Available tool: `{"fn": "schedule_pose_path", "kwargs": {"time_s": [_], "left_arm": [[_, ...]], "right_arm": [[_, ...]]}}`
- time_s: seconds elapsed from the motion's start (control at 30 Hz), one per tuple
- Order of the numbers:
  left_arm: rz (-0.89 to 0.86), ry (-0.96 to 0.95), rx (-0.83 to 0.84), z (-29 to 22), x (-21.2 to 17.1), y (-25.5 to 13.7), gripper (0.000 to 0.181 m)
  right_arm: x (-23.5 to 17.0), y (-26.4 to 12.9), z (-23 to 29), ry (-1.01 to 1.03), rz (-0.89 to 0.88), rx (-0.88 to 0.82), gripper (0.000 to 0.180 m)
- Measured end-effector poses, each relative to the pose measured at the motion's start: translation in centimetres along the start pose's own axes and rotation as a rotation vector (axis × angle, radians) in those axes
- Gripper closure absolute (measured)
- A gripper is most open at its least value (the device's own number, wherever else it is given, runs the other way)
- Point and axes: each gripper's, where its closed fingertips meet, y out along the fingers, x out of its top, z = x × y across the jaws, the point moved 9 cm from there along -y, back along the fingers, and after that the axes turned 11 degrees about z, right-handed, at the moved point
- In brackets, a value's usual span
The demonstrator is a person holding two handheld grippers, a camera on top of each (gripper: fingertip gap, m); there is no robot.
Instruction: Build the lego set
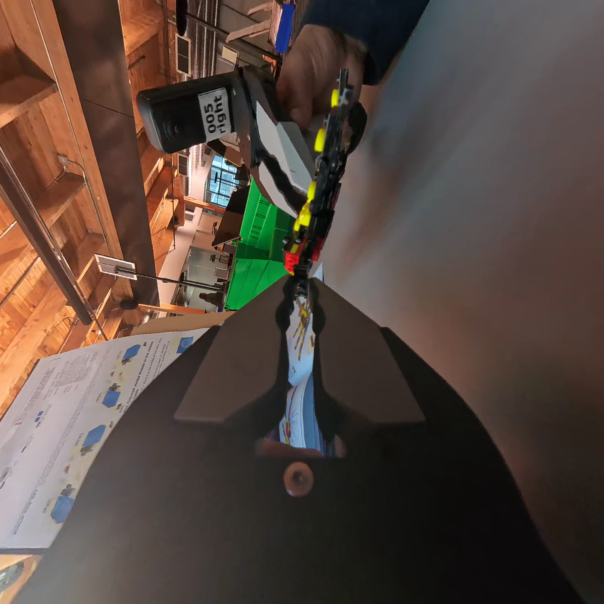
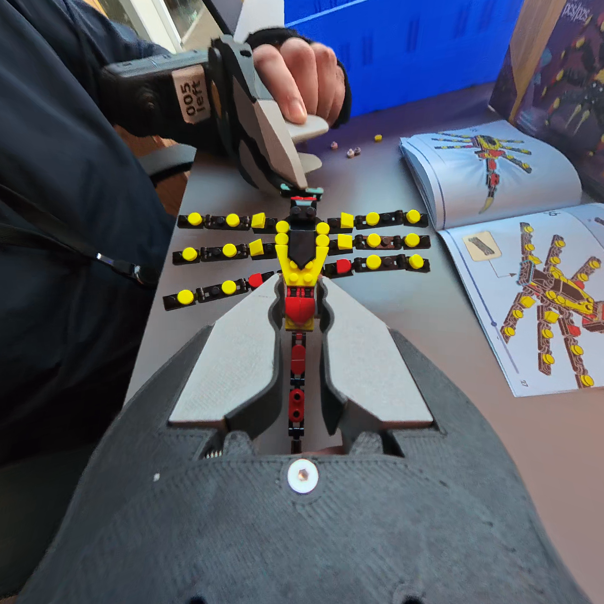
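Between the fingers of the right gripper [image 2: 300,287] sits the red and yellow body of the lego spider [image 2: 300,248], pinched from both sides, with its red and black tail running back down the slot toward the camera. Just past the fingertips the black legs with yellow studs fan out left and right – three a side, held level above the grey table [image 2: 408,320]. At the far end of the model, the left gripper [image 2: 302,183] comes down from the upper left and touches the spider's head, closed on a small black piece there (in the left wrist view its fingers [image 1: 261,343] nearly meet around that tip, with the model seen edge-on beyond them). To the right of the right claw lies an open instruction booklet [image 2: 510,261]; farther off, a few loose studs [image 2: 353,152] – then a blue bin [image 2: 408,58] and the set's box [image 2: 555,72] at the back
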Motion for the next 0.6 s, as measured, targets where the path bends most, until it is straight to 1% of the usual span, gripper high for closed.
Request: {"fn": "schedule_pose_path", "kwargs": {"time_s": [0.13,0.27,0.5,0.6], "left_arm": [[-0.007,-0.016,0.027,0.3,0.1,-0.3,0.175],[-0.022,-0.01,0.02,0.0,0.3,-0.4,0.175],[0.002,-0.012,0.035,-0.5,-0.4,-1.0,0.175],[0.019,-0.056,0.036,-0.4,-0.9,-0.9,0.175]], "right_arm": [[0.2,0.0,0.1,0.013,-0.017,0.027,0.163],[0.5,0.6,0.2,0.022,-0.006,0.053,0.163],[0.2,1.1,0.6,0.012,0.022,0.045,0.163],[0.3,1.2,0.5,0.006,0.023,0.04,0.163]]}}
